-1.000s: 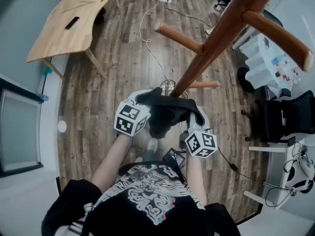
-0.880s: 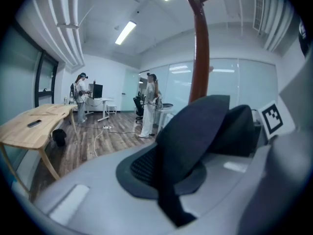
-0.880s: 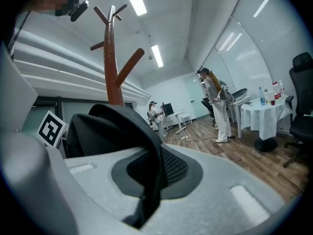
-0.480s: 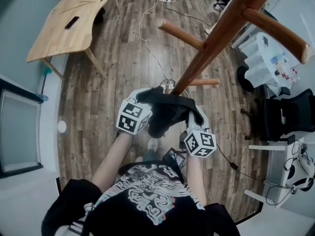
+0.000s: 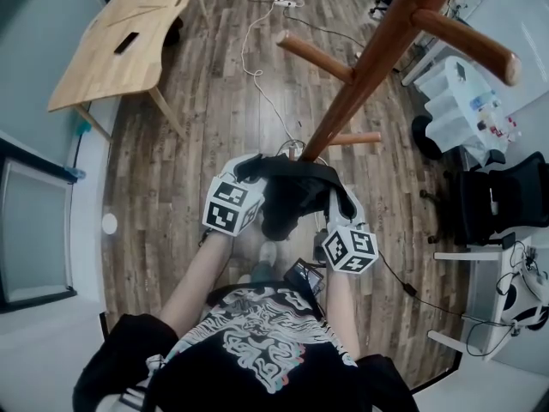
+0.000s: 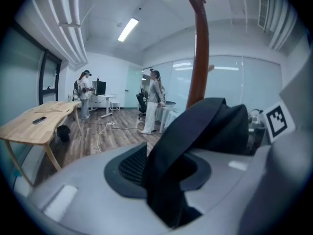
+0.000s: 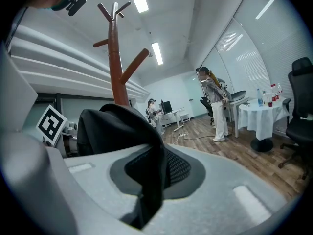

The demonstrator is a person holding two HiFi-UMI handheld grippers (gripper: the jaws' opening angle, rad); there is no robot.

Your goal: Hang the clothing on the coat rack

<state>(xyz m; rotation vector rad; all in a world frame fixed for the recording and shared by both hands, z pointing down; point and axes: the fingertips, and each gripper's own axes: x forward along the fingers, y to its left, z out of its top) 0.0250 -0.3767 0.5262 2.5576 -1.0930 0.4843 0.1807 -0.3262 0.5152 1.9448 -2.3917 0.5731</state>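
The black clothing [image 5: 287, 197] hangs like a bridge between the two grippers, low down and right up against the brown pole of the coat rack [image 5: 360, 67]. From the pictures it is not clear if the cloth sits on a peg or only leans on the pole.

The left gripper [image 5: 249, 168] has just been opening its jaws. The cloth is between them, but they do not squeeze it, and the bumpy dark pad [image 6: 129, 168] shows beside the cloth. The right gripper [image 5: 337, 197] looks pinched on the clothing, with a fold of it going down into the narrow slot.

I think the step now is letting go so the clothing stays on the rack. To do it well:
- Make sure the cloth really rests on something first. The low peg [image 5: 353, 138] is just beside it, and the high pegs [image 5: 316, 57] are well above
- Pull the left gripper back slowly and straight, so its jaws do not drag the cloth along
- Keep the right side holding until the cloth hangs by itself
- Then open the right jaws too and move away gently

If both let go too soon, the soft cloth can slide down to the wood floor [image 5: 197, 170]
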